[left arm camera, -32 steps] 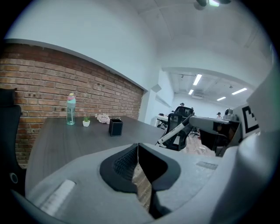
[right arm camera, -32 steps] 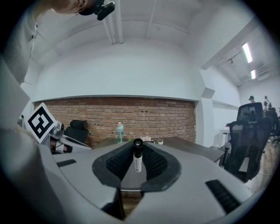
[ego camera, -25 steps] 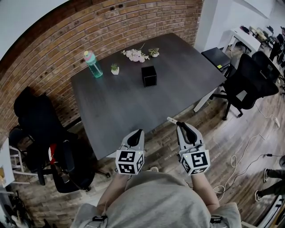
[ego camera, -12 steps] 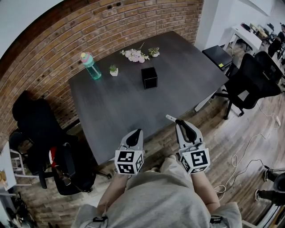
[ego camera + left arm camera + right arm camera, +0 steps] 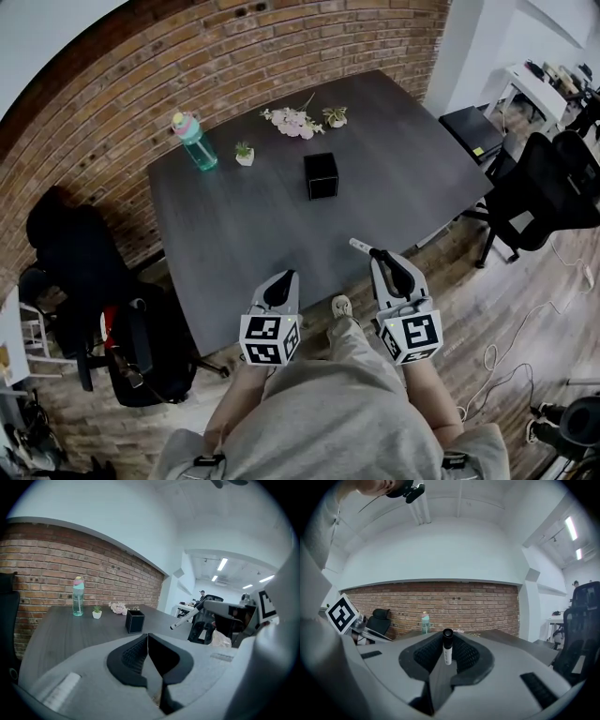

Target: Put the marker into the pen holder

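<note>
A: Where's the marker (image 5: 447,652)? I can see only part of it.

B: Clenched upright between the ribbed black pads of the right gripper (image 5: 385,262). Its black cap and a stretch of white barrel show; the lower end is buried between the jaws. In the head view only a thin pale tip pokes out toward the upper left of that gripper.

A: And the left gripper (image 5: 148,644)?

B: Jaws pressed together, nothing between them.

A: The pen holder (image 5: 321,175)?

B: A small black cube, open at the top, standing on the dark matte table (image 5: 234,234) in the upper middle of the frame, well apart from both grippers. Its inside cannot be made out.

A: Anything else there?

B: A translucent teal bottle (image 5: 194,141), a tiny potted plant (image 5: 244,153) and pale flowers (image 5: 292,119) near the brick wall (image 5: 234,56). The person's hands are hidden behind the marker cubes.
</note>
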Demonstrator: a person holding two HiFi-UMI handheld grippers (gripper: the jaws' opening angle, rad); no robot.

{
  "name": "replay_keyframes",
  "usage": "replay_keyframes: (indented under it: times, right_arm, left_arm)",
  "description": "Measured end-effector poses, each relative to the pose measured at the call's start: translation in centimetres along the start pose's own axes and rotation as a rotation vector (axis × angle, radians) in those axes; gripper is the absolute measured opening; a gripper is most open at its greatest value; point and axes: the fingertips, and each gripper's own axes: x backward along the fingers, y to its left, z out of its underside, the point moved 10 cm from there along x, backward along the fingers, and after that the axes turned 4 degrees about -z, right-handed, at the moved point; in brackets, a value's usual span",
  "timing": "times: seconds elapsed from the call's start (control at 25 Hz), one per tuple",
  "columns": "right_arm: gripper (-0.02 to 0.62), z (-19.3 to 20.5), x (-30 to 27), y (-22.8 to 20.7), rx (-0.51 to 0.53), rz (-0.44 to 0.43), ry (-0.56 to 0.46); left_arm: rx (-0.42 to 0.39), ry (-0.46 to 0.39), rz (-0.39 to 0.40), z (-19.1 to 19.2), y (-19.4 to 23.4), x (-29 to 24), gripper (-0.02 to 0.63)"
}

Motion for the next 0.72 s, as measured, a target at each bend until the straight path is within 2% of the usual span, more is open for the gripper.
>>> replay_keyframes:
  times: [0.72]
  right_arm:
    - [0.066,-2.6,-10.9,-7.7,0.052,-0.158,-0.012]
  left_arm:
    - [0.051,-0.027,-0.135,-4.7,1.2,-7.4,0.018]
